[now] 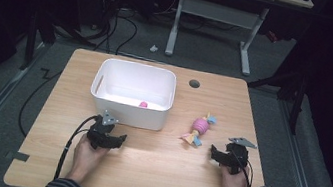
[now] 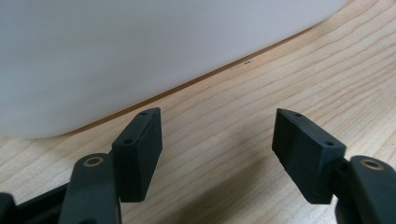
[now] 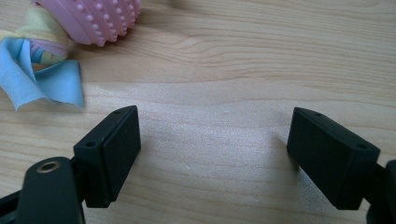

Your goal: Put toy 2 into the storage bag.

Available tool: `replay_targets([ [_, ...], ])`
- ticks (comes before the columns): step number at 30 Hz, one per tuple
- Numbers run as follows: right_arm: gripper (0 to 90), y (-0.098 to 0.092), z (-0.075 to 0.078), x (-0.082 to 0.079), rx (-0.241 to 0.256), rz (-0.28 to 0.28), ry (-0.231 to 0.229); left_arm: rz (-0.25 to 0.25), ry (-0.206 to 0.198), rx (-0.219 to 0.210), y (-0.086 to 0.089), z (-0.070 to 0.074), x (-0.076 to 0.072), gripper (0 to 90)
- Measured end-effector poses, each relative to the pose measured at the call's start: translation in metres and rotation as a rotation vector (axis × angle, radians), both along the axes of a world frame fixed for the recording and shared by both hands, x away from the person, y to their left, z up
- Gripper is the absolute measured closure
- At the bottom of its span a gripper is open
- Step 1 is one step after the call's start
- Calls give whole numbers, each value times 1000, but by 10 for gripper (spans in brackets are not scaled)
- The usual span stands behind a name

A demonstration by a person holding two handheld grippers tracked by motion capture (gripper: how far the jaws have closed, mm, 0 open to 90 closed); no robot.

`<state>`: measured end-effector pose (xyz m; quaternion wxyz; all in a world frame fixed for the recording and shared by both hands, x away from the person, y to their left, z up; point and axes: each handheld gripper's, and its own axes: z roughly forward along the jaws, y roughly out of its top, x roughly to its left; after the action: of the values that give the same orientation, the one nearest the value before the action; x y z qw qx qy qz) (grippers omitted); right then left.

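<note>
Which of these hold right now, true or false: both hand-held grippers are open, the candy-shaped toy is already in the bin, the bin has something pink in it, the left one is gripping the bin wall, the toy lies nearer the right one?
1. Both the left hand-held gripper and the right hand-held gripper are open. True.
2. The candy-shaped toy is in the white bin. False: it lies on the table, right of the bin.
3. The bin holds a small pink thing. True.
4. The left hand-held gripper grips the bin wall. False: its jaws stand apart over bare wood, short of the wall.
5. The toy lies nearer the right hand-held gripper. True.
</note>
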<state>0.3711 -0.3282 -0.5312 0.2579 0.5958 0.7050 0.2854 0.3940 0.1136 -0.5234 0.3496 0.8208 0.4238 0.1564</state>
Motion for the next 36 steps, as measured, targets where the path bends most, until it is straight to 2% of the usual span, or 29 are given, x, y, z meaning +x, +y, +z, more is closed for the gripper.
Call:
replay_targets([
  [9,184,0,0,0,5,2,1,0,-12,18,-7,-6,2,328],
  [12,190,1,0,0,7,12,-2,0,-26,10,-8,-8,3,321],
  [15,179,1,0,2,6,27,-1,5,-60,-11,-8,-12,1,308],
  [24,168,1,1,0,1,64,15,24,-63,-11,-8,-12,2,310],
  [25,176,0,4,-1,-3,75,43,26,-64,-12,-8,-12,2,310],
  [30,251,-2,8,-4,-7,84,70,22,-62,-10,-8,-12,1,308],
  [31,275,-3,9,-7,-8,102,81,22,-62,-11,-8,-12,2,307],
  [36,299,0,15,-15,-25,132,65,20,-61,-10,-8,-12,1,306],
])
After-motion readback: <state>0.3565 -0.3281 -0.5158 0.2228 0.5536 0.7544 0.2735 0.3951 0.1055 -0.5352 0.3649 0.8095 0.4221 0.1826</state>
